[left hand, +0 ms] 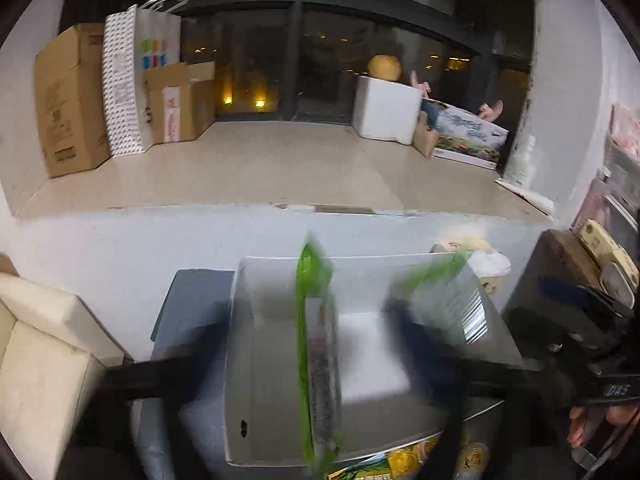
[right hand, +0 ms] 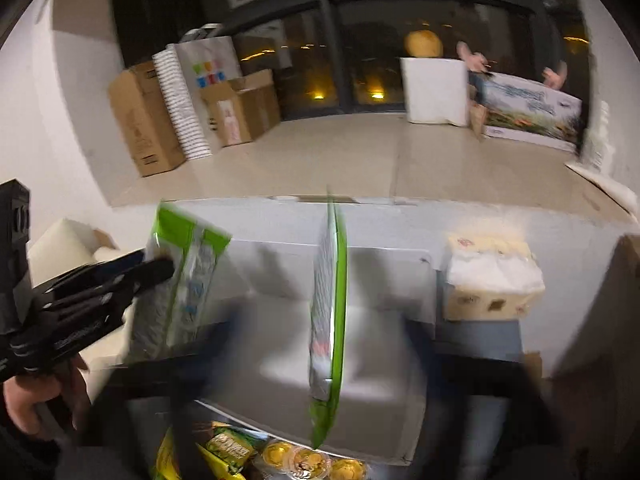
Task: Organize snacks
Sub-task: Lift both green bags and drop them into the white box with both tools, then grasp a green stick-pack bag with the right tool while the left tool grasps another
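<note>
Left wrist view looks along its own fingers at a green snack packet (left hand: 318, 364) held edge-on above the white box (left hand: 256, 360); the left gripper (left hand: 316, 376) appears to pinch the packet by its lower part, though motion blur smears the fingers and the contact itself is not sharp. Right wrist view shows much the same on its side: a second green packet (right hand: 326, 312) stands edge-on between the fingers of the right gripper (right hand: 320, 360), hanging over the same white box (right hand: 372, 412). From this camera the left gripper is also seen side-on, its fingers closed on the flat face of its packet near the top corner, well to the left of the box.

Both packets look thin, light and floppy: foil or plastic film with a stiffer sealed rim and a soft middle. Such film is likely slick, so a hold on the sealed edge or a corner should grip better than one on the puffed centre, and the contents may crush if squeezed hard. Held by one end, a packet will probably sag or swing, so lowering it flat into the box asks for a slow release.

More snacks lie in front of the box: yellow-green bags (right hand: 228, 448) and small round gold-topped cups (right hand: 308, 460). A pack of tissues (right hand: 492, 280) sits on the worktop just right of the box.
</note>
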{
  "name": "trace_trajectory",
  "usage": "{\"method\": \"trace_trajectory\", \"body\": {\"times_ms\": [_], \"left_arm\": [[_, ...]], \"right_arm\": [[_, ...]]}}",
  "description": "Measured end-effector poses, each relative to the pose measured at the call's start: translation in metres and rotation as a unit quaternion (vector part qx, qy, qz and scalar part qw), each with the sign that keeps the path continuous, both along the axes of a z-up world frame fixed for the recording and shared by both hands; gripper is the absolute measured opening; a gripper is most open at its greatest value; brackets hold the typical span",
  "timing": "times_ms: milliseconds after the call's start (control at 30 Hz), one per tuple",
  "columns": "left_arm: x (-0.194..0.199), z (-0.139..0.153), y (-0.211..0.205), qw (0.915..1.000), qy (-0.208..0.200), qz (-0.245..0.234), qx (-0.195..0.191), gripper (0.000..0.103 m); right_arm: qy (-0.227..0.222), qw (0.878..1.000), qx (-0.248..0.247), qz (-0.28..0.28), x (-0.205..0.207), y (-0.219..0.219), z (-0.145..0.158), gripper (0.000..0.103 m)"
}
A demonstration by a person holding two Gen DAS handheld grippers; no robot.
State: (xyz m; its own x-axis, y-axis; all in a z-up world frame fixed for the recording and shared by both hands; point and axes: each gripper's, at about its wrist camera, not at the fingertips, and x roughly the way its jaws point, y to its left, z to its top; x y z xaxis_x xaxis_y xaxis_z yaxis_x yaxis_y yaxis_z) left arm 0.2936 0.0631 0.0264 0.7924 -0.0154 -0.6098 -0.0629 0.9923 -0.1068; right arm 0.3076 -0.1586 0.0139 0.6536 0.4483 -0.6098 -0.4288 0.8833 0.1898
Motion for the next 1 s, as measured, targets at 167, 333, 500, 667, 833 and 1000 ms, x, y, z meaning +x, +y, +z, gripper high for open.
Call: {"method": "trace_trajectory", "body": {"times_ms": [167,333,500,667,833,1000], "left_arm": [[-0.007,-0.008,0.003,0.9995,0.027,-0.015,0.004,0.103],[-0.030,-0.008,0.003,0.9989,0.041,-0.022,0.001,0.103],[-0.099,-0.008,0.003,0.9986,-0.002,-0.051,-0.013,0.103],[-0.188,-0.035,0.002,0.9961,-0.027,-0.060,-0.059,0.103],[-0.257,-0.071,-0.016,0.9965,-0.010,-0.058,-0.059,0.103],[-0.272,-0.085,-0.023,0.9952,0.016,-0.067,-0.070,0.103]], "right_arm": [[-0.001,1.000,-0.010,-0.004,-0.009,-0.008,0.004,0.103],[-0.025,0.998,-0.032,0.050,-0.046,-0.004,0.008,0.103],[-0.050,0.990,-0.029,0.131,-0.123,-0.009,-0.001,0.103],[-0.049,0.984,-0.007,0.171,-0.200,-0.031,-0.032,0.103],[-0.010,0.988,-0.004,0.154,-0.253,-0.044,-0.081,0.103],[-0.004,0.982,-0.056,0.183,-0.247,-0.031,-0.100,0.103]]}}
